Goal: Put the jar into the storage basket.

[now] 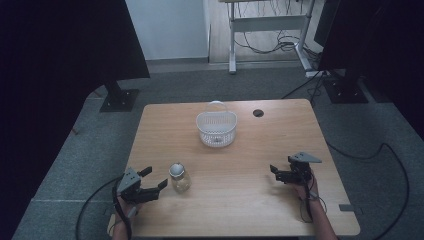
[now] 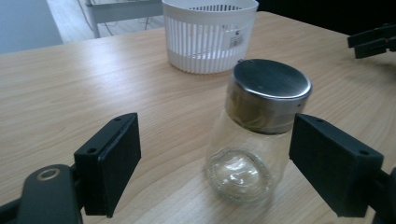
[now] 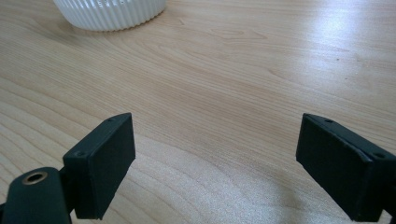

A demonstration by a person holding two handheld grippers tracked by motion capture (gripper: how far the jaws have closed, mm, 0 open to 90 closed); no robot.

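Your left gripper (image 1: 150, 180) is spread wide, just left of the clear glass jar with steel lid (image 1: 179, 177), near-left on the wooden counter (image 1: 250, 150). Right gripper (image 1: 280, 172) released, near right. White slotted plastic basket (image 1: 216, 128) far centre.

— Any text to be logged?
— A small white sticker (image 2: 236, 41) is seen on the wall of the white basket (image 2: 210, 37) in the left gripper view; dark marks are printed on it, too small to be read.
— The jar lid?
— Nothing readable is found on the steel lid (image 2: 271, 80). No other text is made out.
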